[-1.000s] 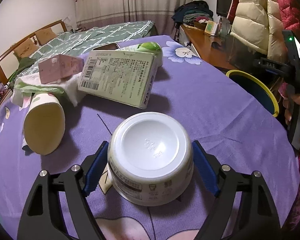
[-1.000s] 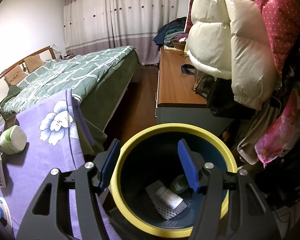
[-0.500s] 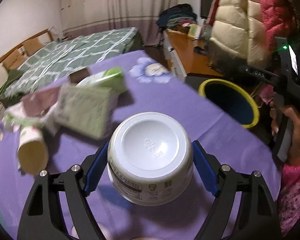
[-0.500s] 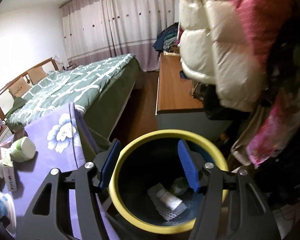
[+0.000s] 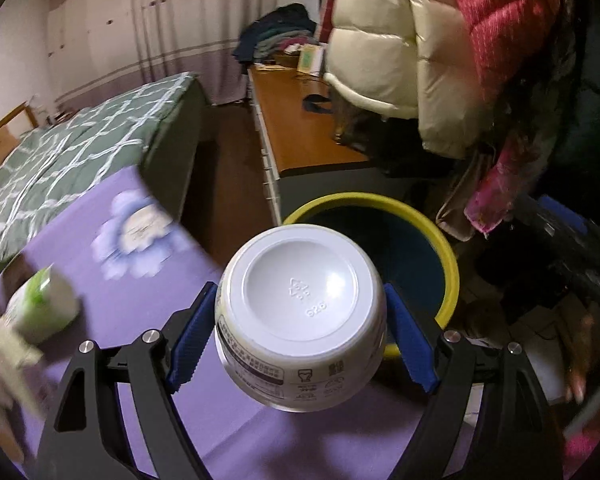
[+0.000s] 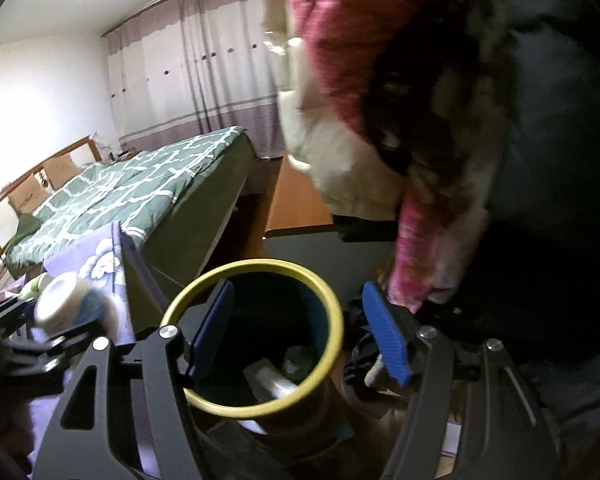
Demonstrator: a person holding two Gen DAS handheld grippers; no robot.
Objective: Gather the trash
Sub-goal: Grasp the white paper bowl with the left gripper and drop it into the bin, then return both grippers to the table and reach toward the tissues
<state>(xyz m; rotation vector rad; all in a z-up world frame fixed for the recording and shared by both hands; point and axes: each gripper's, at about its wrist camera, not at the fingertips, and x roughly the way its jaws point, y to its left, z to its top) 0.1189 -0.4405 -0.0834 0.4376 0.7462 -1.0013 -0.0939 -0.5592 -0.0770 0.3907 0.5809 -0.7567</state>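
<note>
My left gripper is shut on a white plastic bowl, bottom toward the camera, held above the purple table's edge beside the yellow-rimmed blue bin. The right wrist view shows that same bowl at the left. My right gripper hangs over the bin, its jaws opening with nothing between them. A white bottle and other trash lie in the bin's bottom.
A green-and-white bottle and blurred cartons lie on the purple flowered tablecloth at left. A wooden desk, hanging padded jackets and a green bed surround the bin.
The left gripper has swung right with the bowl, from over the table's middle to its edge by the bin. The right gripper has widened and drawn back, with the bin now off-centre to its left.
</note>
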